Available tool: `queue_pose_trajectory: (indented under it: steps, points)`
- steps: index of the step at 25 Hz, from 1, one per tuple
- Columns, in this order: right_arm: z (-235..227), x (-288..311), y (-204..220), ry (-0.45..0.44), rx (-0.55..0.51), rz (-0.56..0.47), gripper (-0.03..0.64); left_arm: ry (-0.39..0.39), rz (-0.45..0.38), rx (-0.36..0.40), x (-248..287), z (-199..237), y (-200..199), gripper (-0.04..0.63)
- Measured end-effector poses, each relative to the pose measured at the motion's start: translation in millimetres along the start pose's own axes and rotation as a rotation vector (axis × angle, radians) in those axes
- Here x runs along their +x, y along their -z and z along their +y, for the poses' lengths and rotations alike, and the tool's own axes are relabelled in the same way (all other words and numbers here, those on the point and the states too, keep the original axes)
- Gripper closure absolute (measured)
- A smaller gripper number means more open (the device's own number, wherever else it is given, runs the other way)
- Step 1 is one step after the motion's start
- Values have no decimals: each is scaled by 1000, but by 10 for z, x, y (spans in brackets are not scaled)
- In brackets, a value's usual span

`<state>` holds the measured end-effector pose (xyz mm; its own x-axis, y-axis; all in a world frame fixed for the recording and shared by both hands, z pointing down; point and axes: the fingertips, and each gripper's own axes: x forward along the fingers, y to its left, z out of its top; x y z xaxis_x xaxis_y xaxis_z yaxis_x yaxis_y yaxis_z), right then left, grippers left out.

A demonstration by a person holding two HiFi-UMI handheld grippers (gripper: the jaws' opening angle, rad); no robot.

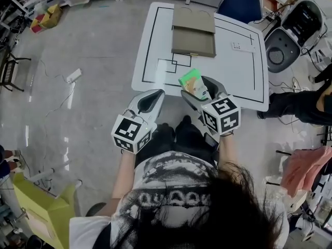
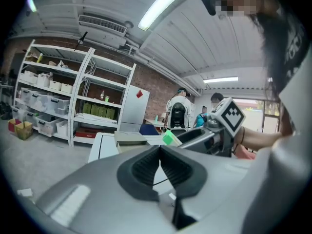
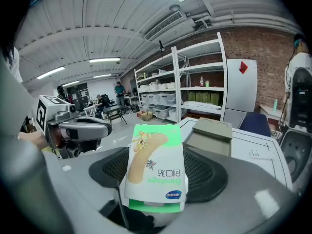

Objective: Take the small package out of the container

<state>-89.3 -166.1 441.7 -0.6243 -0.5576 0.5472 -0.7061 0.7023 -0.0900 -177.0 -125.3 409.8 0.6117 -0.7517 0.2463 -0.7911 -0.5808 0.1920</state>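
Small package [image 3: 153,167], a flat green-and-white bandage pack, is out of the container [image 1: 193,32] and stands clamped between the jaws of my right gripper [image 1: 198,93], up near the front edge of the table [image 1: 244,71], well apart from the box. My left gripper [image 2: 160,167] has its jaws pressed together on nothing and hangs just beside the right one.

What worries me is the grip: the pads catch only the pack's lower part, and most of it sticks up free. I judge that a thin, slick pack like this could pivot or slide out if I swing the gripper quickly or loosen the squeeze. It might then land on the floor [image 1: 93,61] instead of the table. With the two grippers this close, a careless left move could also knock the pack's exposed top.
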Motion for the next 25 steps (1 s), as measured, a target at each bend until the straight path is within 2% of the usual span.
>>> queue_pose_trajectory:
  steps: [13,25]
  points:
    - [63,-336,300,-23,-5,14,256,-10,-3,-11,14,-375,102,595]
    - [-162,-1148,724,-91,-1,-32,256,-78,-1,-2,180,-1355,194,595]
